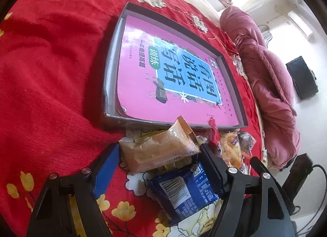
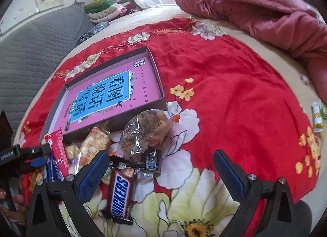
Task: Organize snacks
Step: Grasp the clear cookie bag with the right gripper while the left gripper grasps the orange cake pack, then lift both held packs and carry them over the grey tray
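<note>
Nearest in the left wrist view: left gripper, fingers spread wide around a tan pastry packet, tips right at its two ends. No dent in the wrapper; cannot tell whether truly gripped. Closer in, beside the right-hand finger, a blue packet, barcode up. Under the pastry packet, some green wrappers, hard to make out. Just beyond, a red wrapper standing up beside a clear bag of yellow puffs. Past the pile, touching it, a shallow grey box lined with a pink book; no snack inside. All on a red flowered bedspread. Farthest, a rumpled pink quilt.

Nearest in the right wrist view: right gripper, wide open, holding nothing, only bedspread between the pads. Beside the left-hand finger, a Snickers bar, lying flat. Next out, a small dark candy, then a clear-wrapped brown cake just short of the box wall. To the left, near the other gripper, the puffs, a red bar and the blue packet. Well apart at the right edge, a yellow-green packet. Farthest back, a grey quilted cushion and folded clothes.
</note>
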A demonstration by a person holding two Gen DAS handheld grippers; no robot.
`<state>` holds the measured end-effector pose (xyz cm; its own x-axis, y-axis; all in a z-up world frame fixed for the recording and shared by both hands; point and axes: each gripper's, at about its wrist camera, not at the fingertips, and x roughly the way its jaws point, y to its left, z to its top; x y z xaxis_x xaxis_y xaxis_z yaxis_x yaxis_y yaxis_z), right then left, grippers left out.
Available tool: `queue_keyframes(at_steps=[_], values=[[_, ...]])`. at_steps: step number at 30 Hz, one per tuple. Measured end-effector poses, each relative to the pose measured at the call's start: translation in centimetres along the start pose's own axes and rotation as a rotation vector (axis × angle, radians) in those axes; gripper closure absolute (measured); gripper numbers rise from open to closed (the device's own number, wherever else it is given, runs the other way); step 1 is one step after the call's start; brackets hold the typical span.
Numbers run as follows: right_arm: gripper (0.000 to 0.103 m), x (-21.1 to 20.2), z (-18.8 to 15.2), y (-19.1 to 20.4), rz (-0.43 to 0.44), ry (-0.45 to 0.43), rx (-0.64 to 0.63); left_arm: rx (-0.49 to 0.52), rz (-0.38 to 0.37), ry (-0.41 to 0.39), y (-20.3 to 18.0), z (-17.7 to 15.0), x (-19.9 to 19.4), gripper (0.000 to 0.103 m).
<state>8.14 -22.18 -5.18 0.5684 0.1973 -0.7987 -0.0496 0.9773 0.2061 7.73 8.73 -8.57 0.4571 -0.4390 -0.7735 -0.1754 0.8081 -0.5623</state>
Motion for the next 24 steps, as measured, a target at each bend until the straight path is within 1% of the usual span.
queue_keyframes(at_steps=[6,11,13,14,16,18,19,20,24], values=[[0.001,0.7,1.2,0.2,0.063,-0.009,0.051,0.015,0.008,-0.006,-0.1,-0.2,-0.2,0.024],[0.001,1.8,1.8,0.4,0.116,0.014,0.104,0.037,0.021,-0.013,-0.4,-0.3,-0.4,0.024],[0.001,2.3,2.0,0.5,0.108,0.027,0.115,0.038,0.024,-0.015,-0.5,-0.3,-0.4,0.024],[0.003,2.6,2.1,0.6,0.106,0.037,0.120,0.038,0.024,-0.015,-0.5,-0.3,-0.4,0.024],[0.017,3.3,2.3,0.5,0.114,0.051,0.133,0.038,0.024,-0.016,-0.4,-0.3,-0.4,0.024],[0.048,4.0,2.3,0.5,0.133,0.069,0.135,0.037,0.023,-0.018,-0.3,-0.3,-0.6,0.024],[0.053,4.3,2.3,0.4,0.133,0.078,0.132,0.036,0.021,-0.020,-0.4,-0.3,-0.5,0.024],[0.055,4.6,2.2,0.3,0.130,0.088,0.127,0.035,0.020,-0.021,-0.3,-0.2,-0.6,0.024],[0.058,4.4,1.9,0.2,0.143,0.063,0.107,0.038,0.025,-0.029,-0.2,-0.2,-0.8,0.025]])
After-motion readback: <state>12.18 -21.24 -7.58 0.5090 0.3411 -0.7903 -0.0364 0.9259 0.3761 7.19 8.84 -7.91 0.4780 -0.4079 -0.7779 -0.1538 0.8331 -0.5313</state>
